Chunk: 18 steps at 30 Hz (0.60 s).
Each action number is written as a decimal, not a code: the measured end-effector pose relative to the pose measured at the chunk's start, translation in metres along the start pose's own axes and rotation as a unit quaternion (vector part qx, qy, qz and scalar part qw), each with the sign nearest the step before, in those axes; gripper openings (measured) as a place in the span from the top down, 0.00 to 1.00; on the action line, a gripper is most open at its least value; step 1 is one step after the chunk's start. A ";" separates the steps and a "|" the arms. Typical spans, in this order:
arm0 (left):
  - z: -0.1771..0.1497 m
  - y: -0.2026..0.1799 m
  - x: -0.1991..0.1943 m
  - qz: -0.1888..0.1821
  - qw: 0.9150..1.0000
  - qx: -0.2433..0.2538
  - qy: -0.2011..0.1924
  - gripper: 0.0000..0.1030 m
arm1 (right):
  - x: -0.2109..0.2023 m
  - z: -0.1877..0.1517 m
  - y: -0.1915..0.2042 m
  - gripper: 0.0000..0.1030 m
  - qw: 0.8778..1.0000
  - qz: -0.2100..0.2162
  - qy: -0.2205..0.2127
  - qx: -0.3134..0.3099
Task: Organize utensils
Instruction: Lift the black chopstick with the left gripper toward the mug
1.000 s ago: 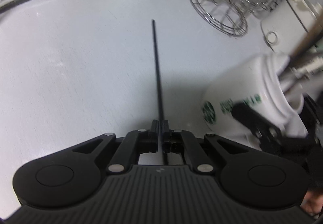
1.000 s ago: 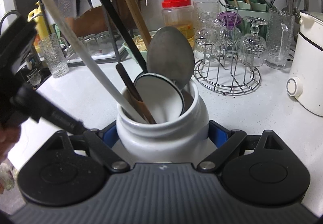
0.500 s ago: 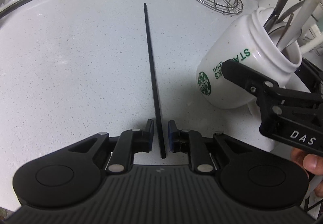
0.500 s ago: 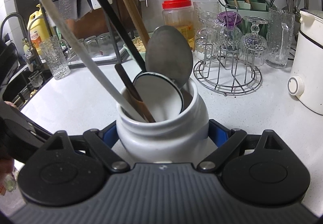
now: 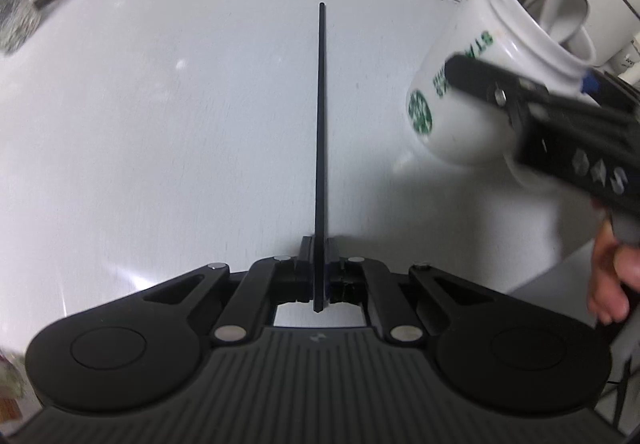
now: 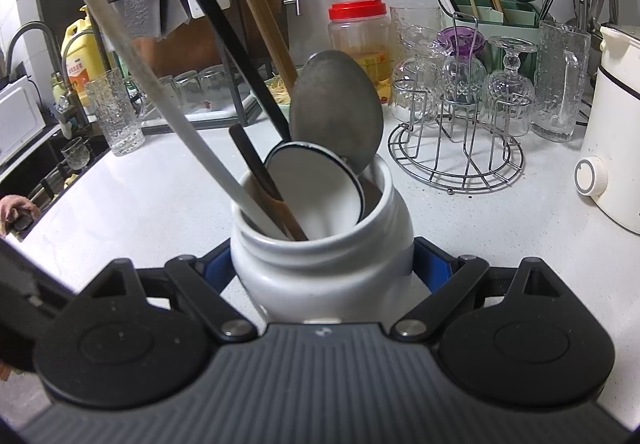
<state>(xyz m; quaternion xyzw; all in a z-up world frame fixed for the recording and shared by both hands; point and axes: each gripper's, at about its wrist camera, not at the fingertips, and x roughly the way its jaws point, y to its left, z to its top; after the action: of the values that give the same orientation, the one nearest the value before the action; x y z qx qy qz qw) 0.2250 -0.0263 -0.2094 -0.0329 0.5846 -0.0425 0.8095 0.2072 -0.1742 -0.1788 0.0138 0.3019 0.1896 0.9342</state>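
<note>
A thin black chopstick (image 5: 321, 123) points straight ahead over the white counter (image 5: 160, 123). My left gripper (image 5: 319, 246) has it between its pads, and the jaws are closing on its near end. To the right stands a white jar (image 5: 472, 95) with green lettering. My right gripper (image 6: 325, 262) is shut on the white jar (image 6: 320, 284), one blue pad on each side. Inside the jar stand a metal spoon (image 6: 336, 115), a black-rimmed white ladle (image 6: 316, 187), a long white handle (image 6: 160, 103) and wooden and black handles.
A wire rack of glasses (image 6: 456, 147) stands behind the jar, with a white appliance (image 6: 616, 131) at the right. Further back are a red-lidded jar (image 6: 358, 31), a green chopstick holder (image 6: 496, 15) and a glass tumbler (image 6: 114, 111). A hand (image 5: 608, 284) grips the right tool.
The left jaws stood apart around the chopstick half a second ago and have since closed on it. The left view has slid sideways, so the jar sits further right. The right gripper has not moved.
</note>
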 end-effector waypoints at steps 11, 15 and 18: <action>-0.048 0.011 -0.020 -0.035 0.998 -0.043 0.008 0.95 | 0.001 0.000 -0.002 0.10 1.000 0.011 -0.003 -0.009; -0.055 0.018 -0.021 -0.046 0.997 -0.057 0.011 0.94 | 0.000 -0.001 -0.001 0.10 1.000 0.010 -0.004 -0.007; -0.062 0.027 -0.024 -0.058 0.996 -0.071 0.020 0.86 | 0.000 -0.001 -0.001 0.10 1.000 0.010 -0.004 -0.008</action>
<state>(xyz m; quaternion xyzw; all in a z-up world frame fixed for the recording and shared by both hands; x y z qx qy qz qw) 0.1589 0.0030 -0.2088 -0.1233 0.5993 -0.0478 0.7896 0.2073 -0.1753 -0.1796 0.0099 0.2967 0.2015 0.9334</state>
